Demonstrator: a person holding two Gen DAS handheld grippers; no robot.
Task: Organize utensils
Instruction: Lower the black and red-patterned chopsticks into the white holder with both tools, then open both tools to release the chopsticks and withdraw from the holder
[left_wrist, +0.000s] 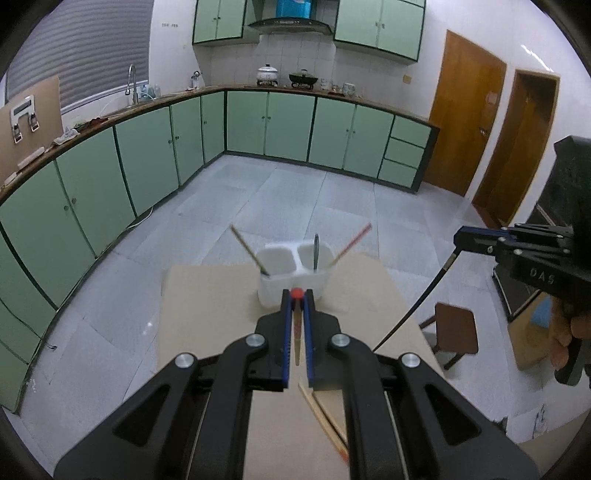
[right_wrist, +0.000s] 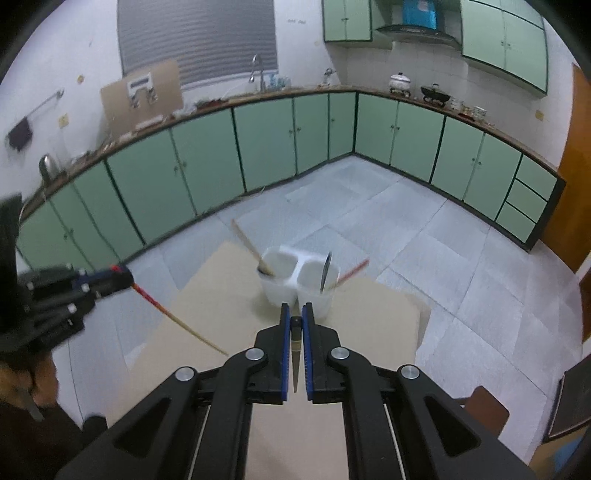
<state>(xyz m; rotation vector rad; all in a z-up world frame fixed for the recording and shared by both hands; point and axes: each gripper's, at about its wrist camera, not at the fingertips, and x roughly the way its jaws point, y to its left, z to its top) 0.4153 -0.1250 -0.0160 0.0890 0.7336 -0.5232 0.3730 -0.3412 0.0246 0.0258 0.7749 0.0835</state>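
Note:
A white two-compartment utensil holder (left_wrist: 291, 273) (right_wrist: 299, 282) stands at the far end of a cardboard-covered table (left_wrist: 221, 295) (right_wrist: 229, 306). Its left compartment holds a wooden chopstick (left_wrist: 248, 252); the right holds a metal spoon (left_wrist: 316, 251) and a red-tipped chopstick (left_wrist: 351, 243). My left gripper (left_wrist: 297, 295) is shut on a red-tipped wooden chopstick (left_wrist: 297, 343), above the table just short of the holder; it also shows in the right wrist view (right_wrist: 110, 278). My right gripper (right_wrist: 295, 317) is shut on a black chopstick (right_wrist: 295, 362), which hangs down in the left wrist view (left_wrist: 417, 299).
Two more wooden chopsticks (left_wrist: 325, 417) lie on the table under my left gripper. A brown stool (left_wrist: 454, 328) stands right of the table. Green cabinets (left_wrist: 147, 155) line the far walls around a tiled floor. Wooden doors (left_wrist: 461, 110) are at the right.

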